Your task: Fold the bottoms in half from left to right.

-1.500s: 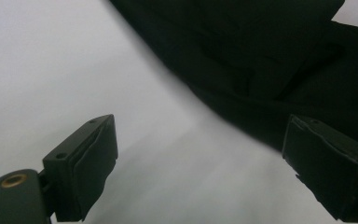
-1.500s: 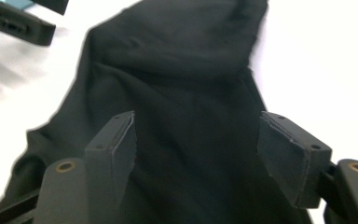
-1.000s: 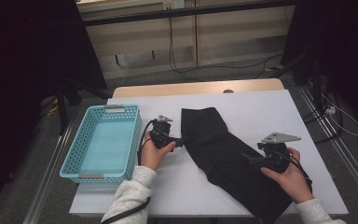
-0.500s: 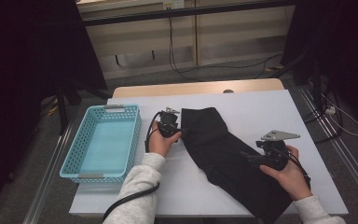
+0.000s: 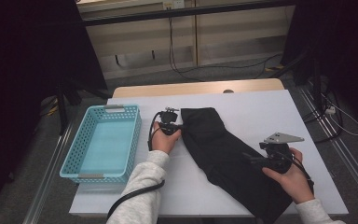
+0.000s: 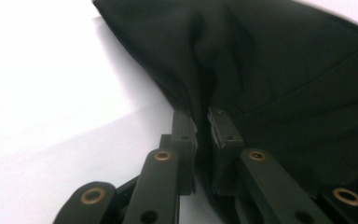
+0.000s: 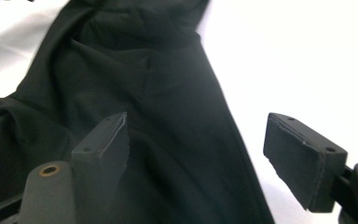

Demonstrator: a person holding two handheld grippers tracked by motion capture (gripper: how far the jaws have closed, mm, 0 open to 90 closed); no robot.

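Note:
A long black cloth (image 5: 223, 149) lies slantwise on the white table (image 5: 270, 107), from the middle toward the near right edge. My left gripper (image 5: 182, 127) is at the cloth's far left edge. Its jaws have just been closing, and in the left gripper view they pinch a raised fold of the cloth (image 6: 284, 70) between the pads of the left gripper (image 6: 203, 116). My right gripper (image 5: 251, 158) rests over the cloth's near right part. In the right gripper view the jaws of the right gripper (image 7: 196, 135) stand wide apart above the cloth (image 7: 158, 93), one pad over the fabric, one over the bare table.
A light blue plastic basket (image 5: 135, 135) stands on the table's left side, close to my left forearm. Bare white tabletop lies between basket and cloth and to the far right. Cables (image 5: 191, 74) run across the floor beyond the table.
My left hand has moved away from me along the cloth's left edge, and its jaws have closed on a fold of the cloth. The right hand has stayed put.

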